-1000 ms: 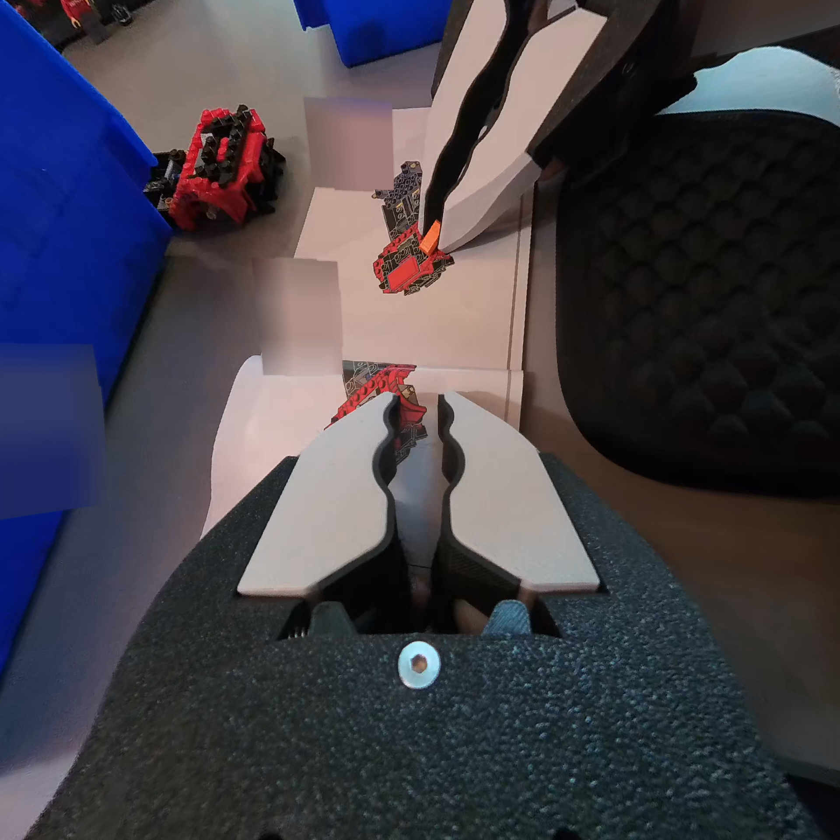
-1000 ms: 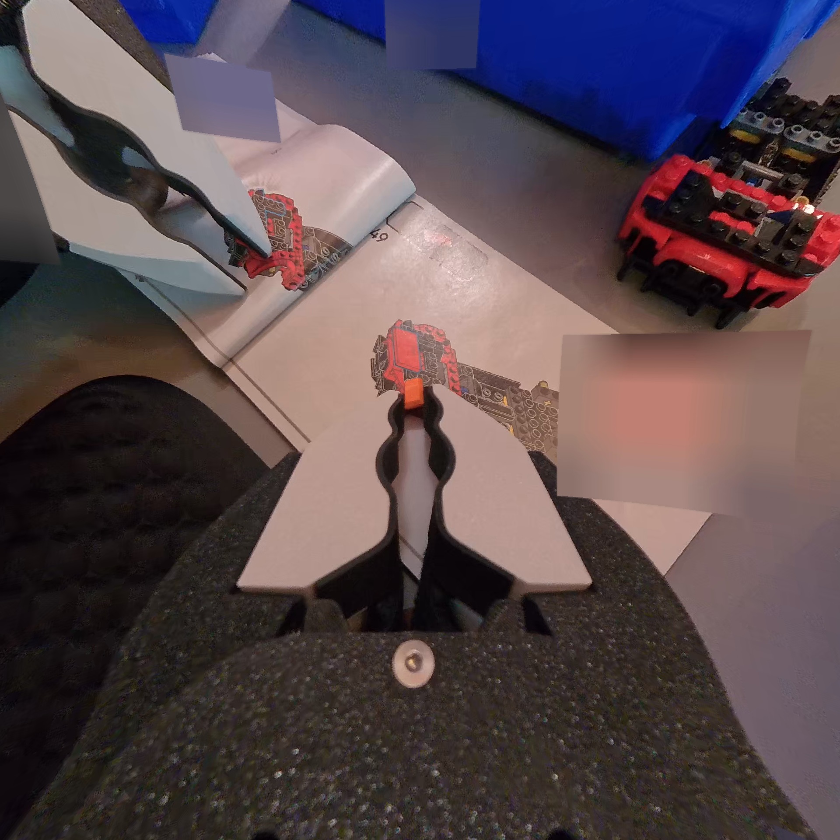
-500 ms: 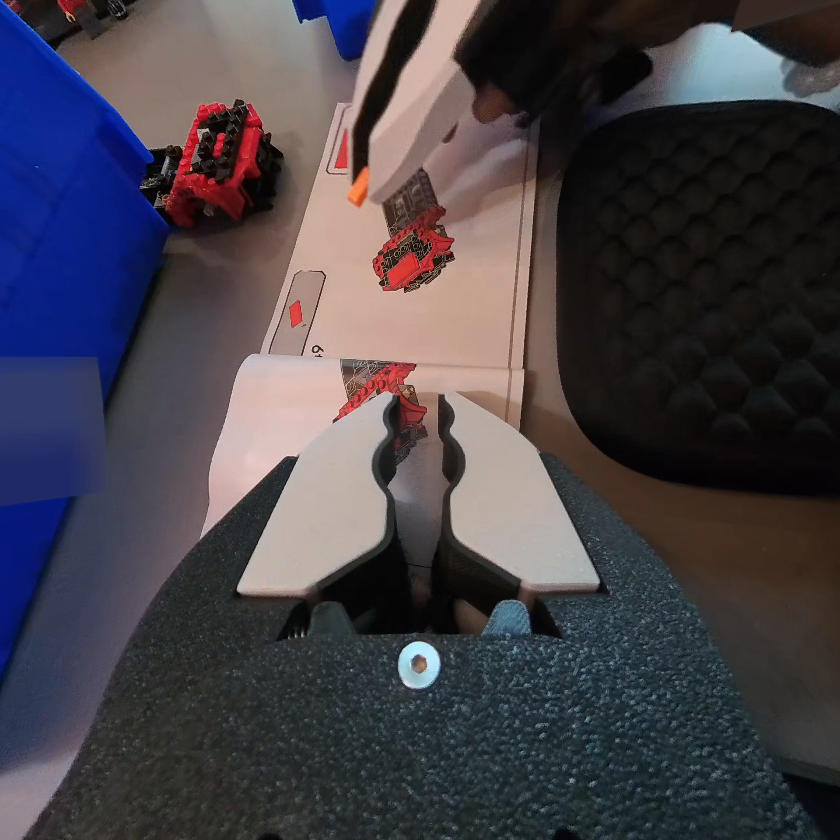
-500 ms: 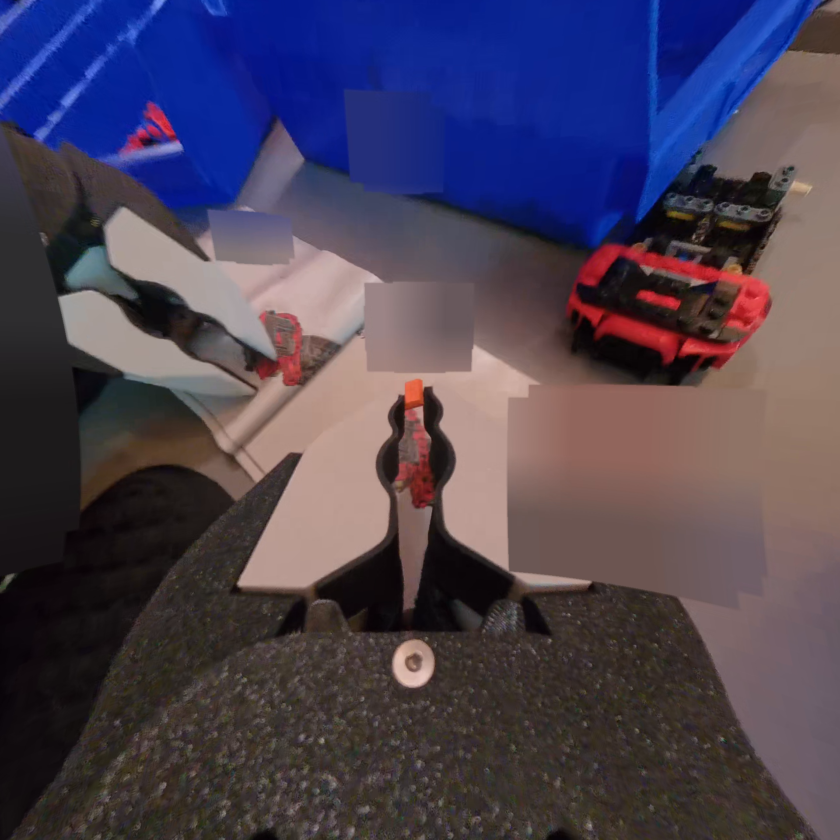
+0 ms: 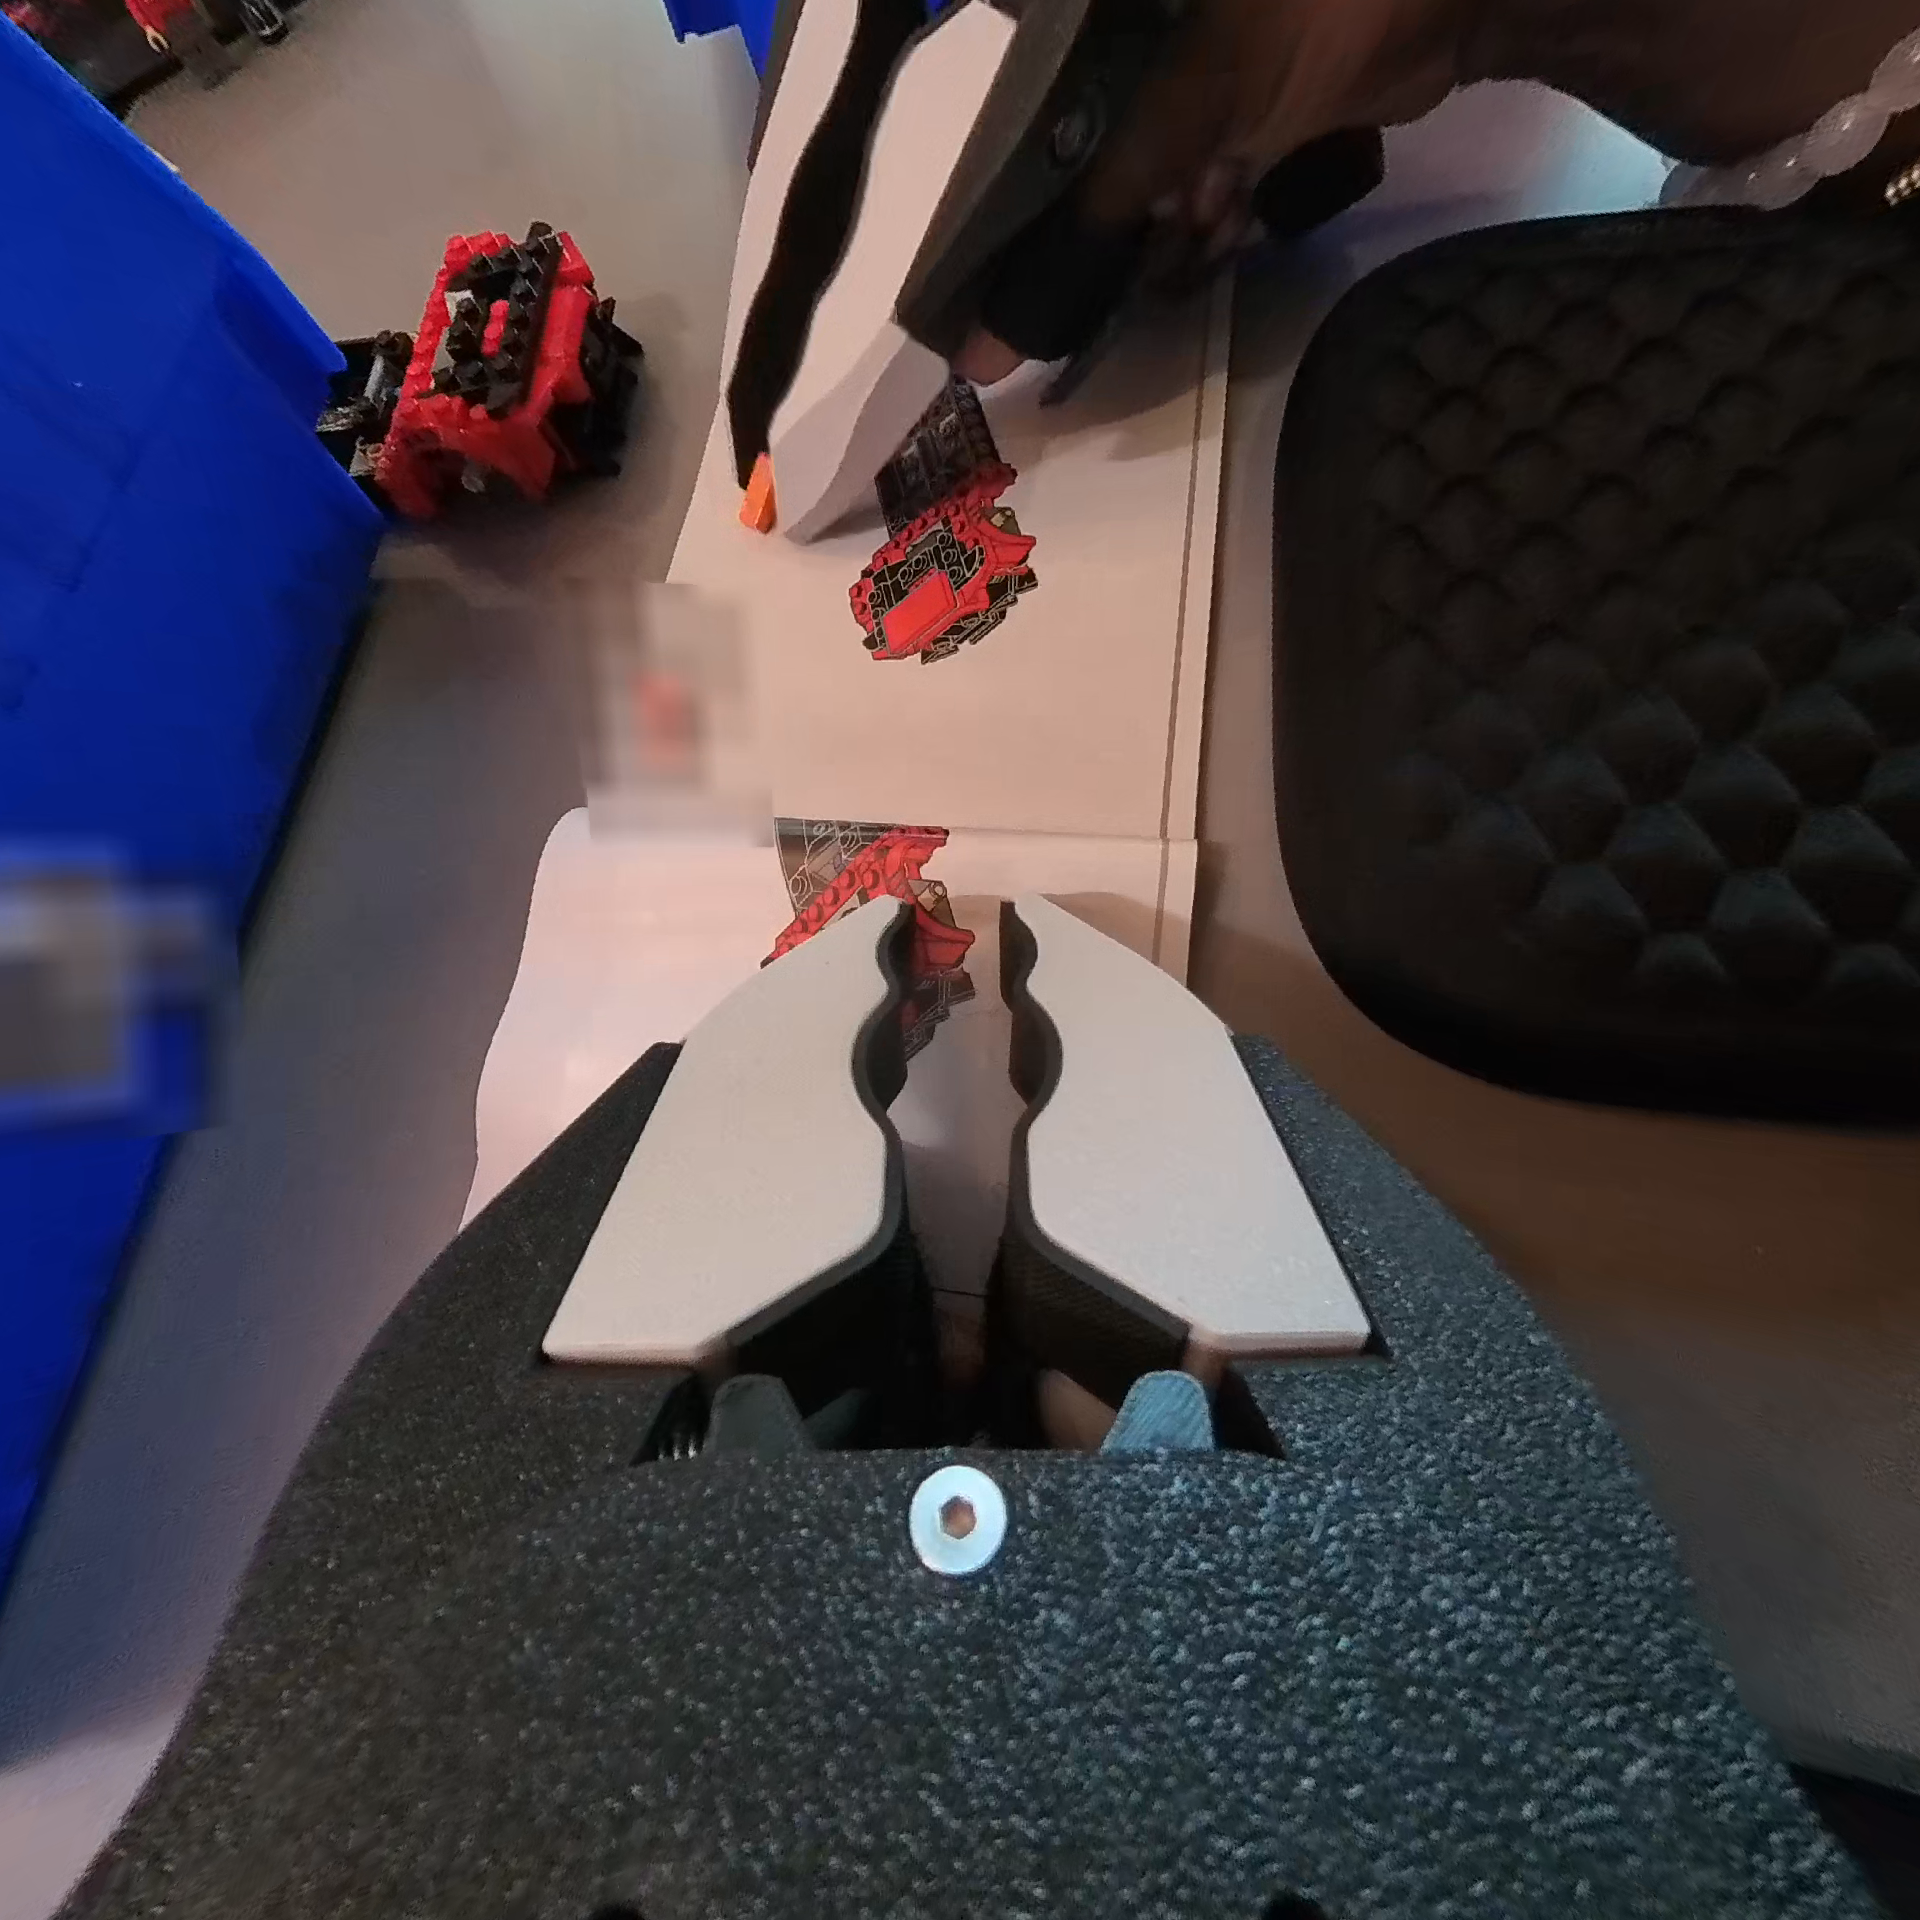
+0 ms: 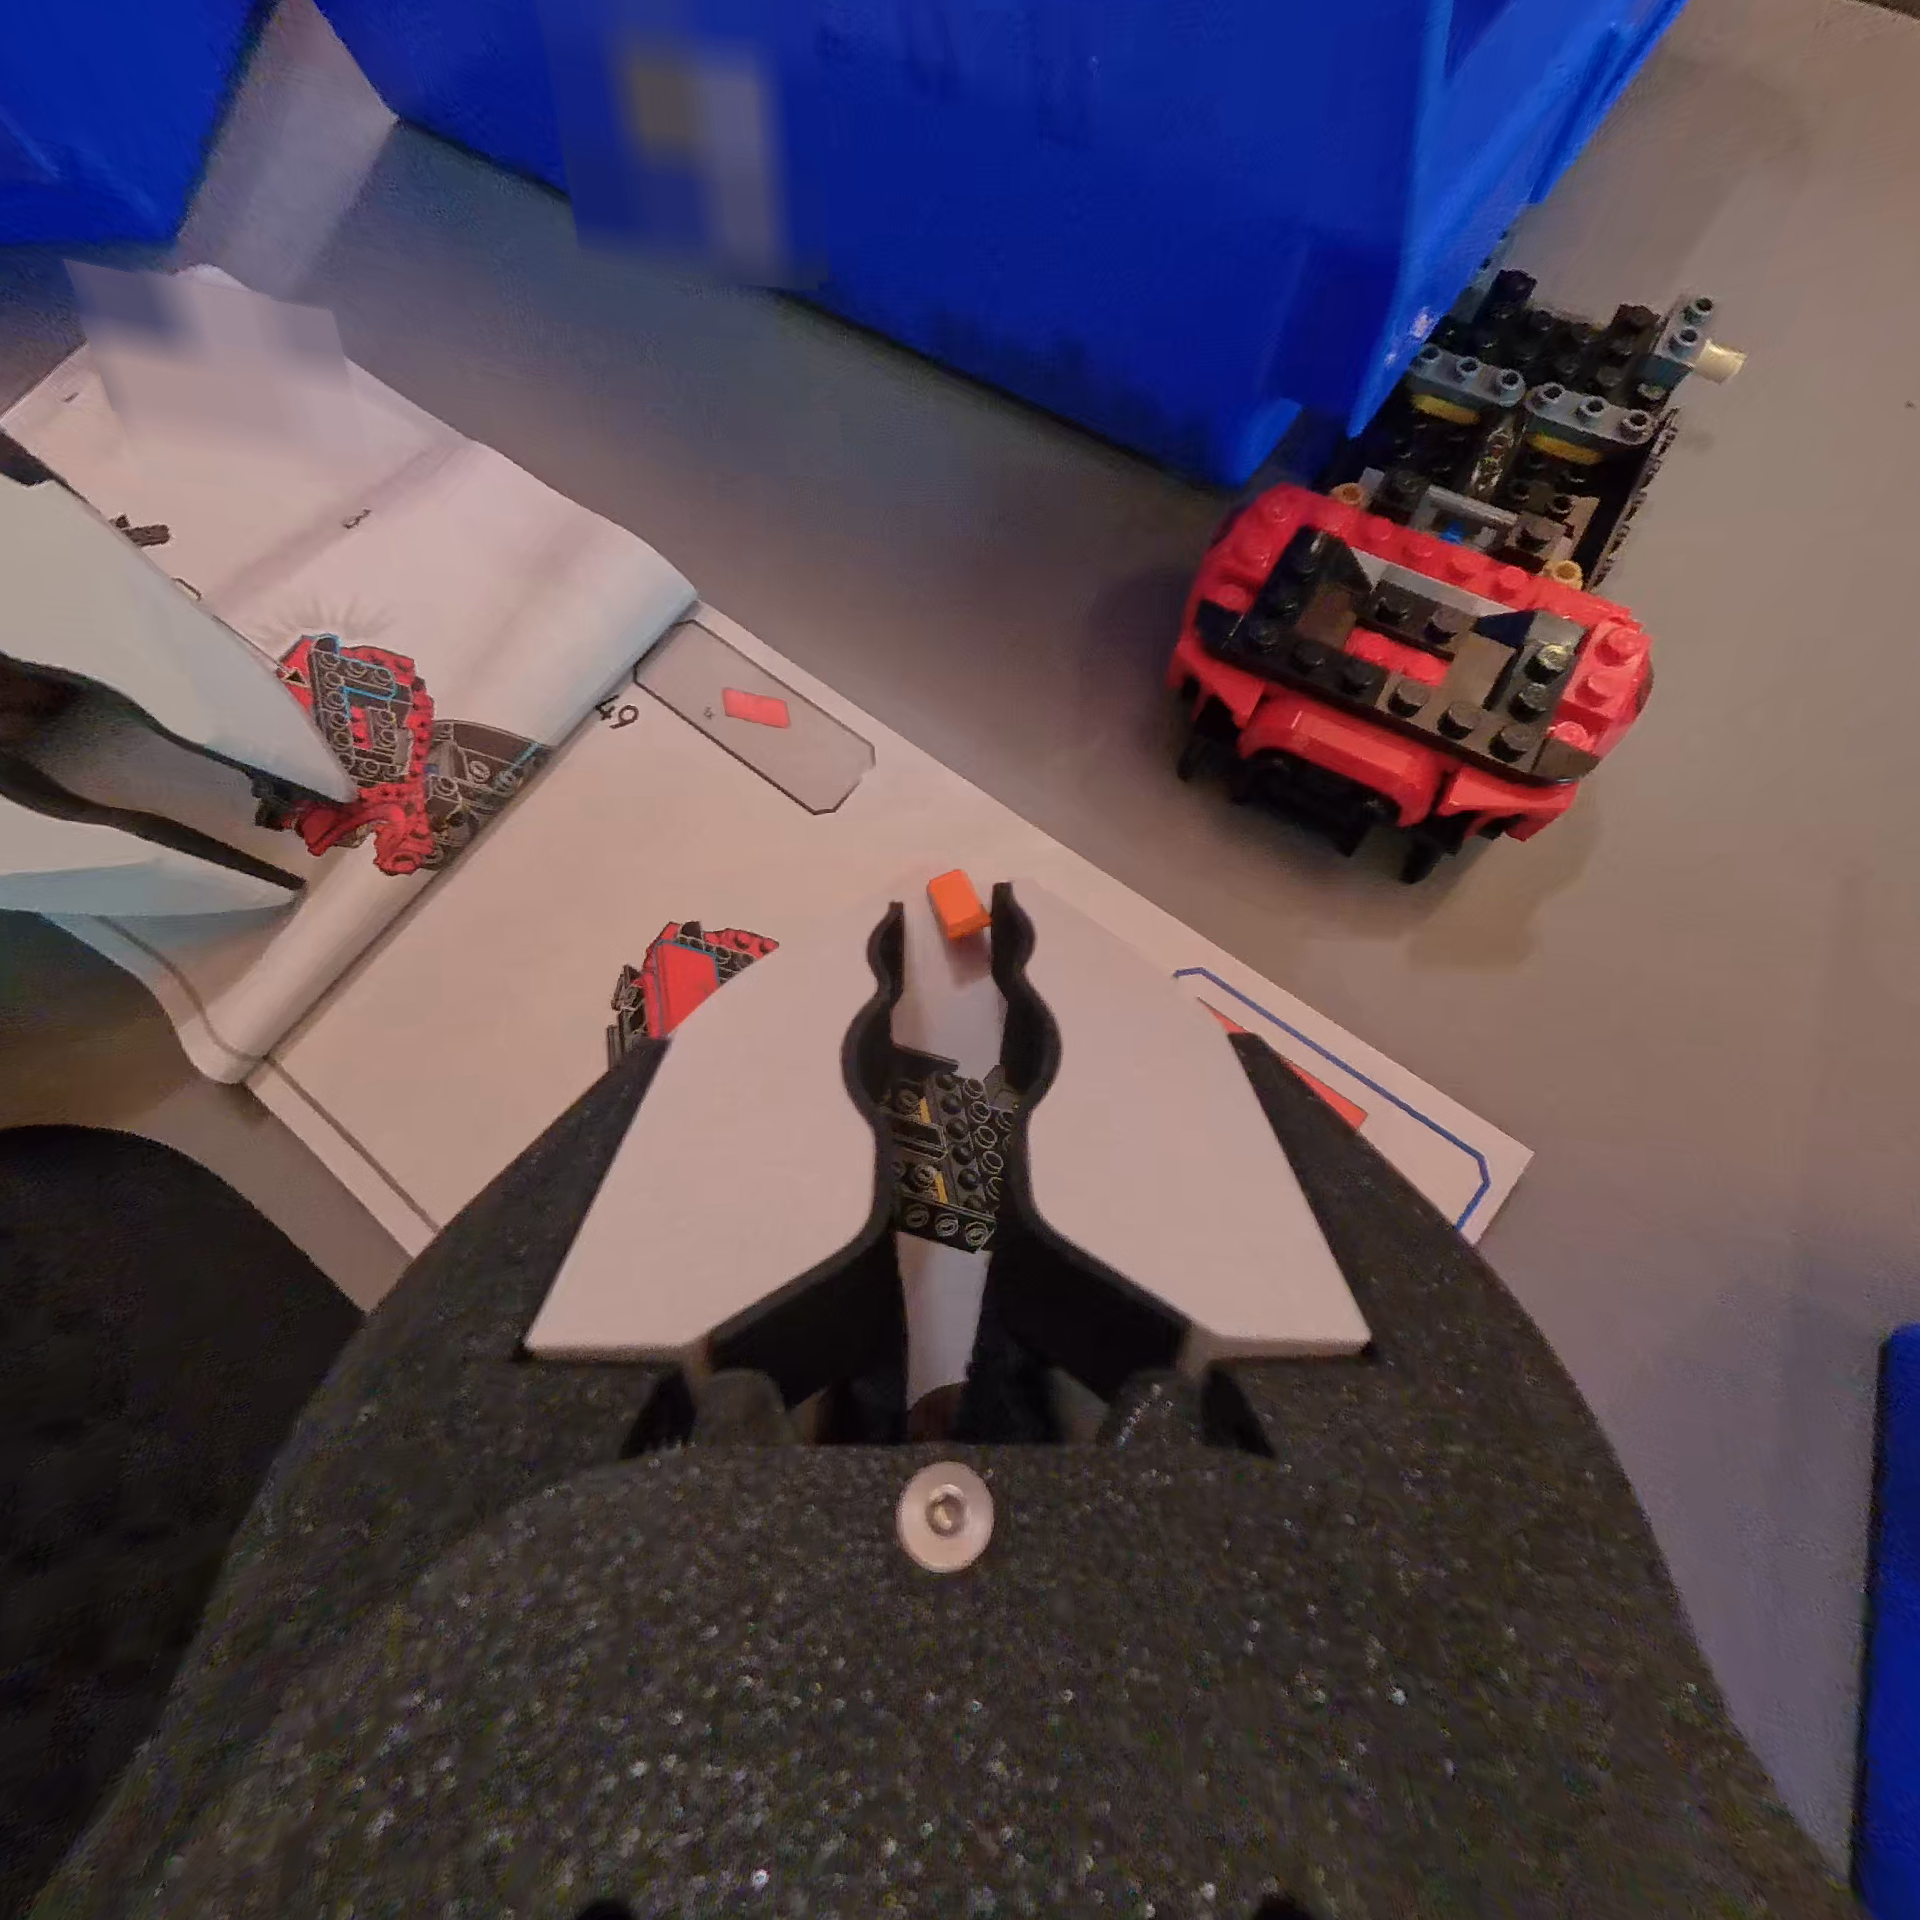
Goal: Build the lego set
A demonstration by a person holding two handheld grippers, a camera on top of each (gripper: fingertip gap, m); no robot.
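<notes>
From the left wrist view, my worry is the small orange piece (image 5: pixel 757 507): it sits at the very tip of the right gripper (image 5: pixel 774 488), on the edge of the instruction booklet (image 5: pixel 1039 748), and I cannot tell here whether the tips pinch it or only touch it. It is tiny and smooth, so I judge that a nudge could flick it off the page onto the grey table (image 5: pixel 468 187). My left gripper (image 5: pixel 948 914) hangs low over the near, curled page with its jaws a little apart and nothing between them; if it lifts, that page may spring up. The half-built red and black car (image 5: pixel 499 364) stands apart to the left, just beside the blue bin (image 5: pixel 135 520). A black quilted pad (image 5: pixel 1621 623) lies to the right.

From the right wrist view, the right gripper (image 6: pixel 943 896) is released: its jaws stand apart and the orange piece (image 6: pixel 957 906) lies loose on the booklet (image 6: pixel 540 997) between the tips, touching the right one at most. Closing off-centre could squirt it away, and it rests tilted, so I expect a poor grip. The gripper points down and forward over the page. The car (image 6: pixel 1413 665) waits well apart to the upper right, against the blue bin (image 6: pixel 1039 187), so the carry there risks a drop. The left gripper (image 6: pixel 312 821) presses the far page.
</notes>
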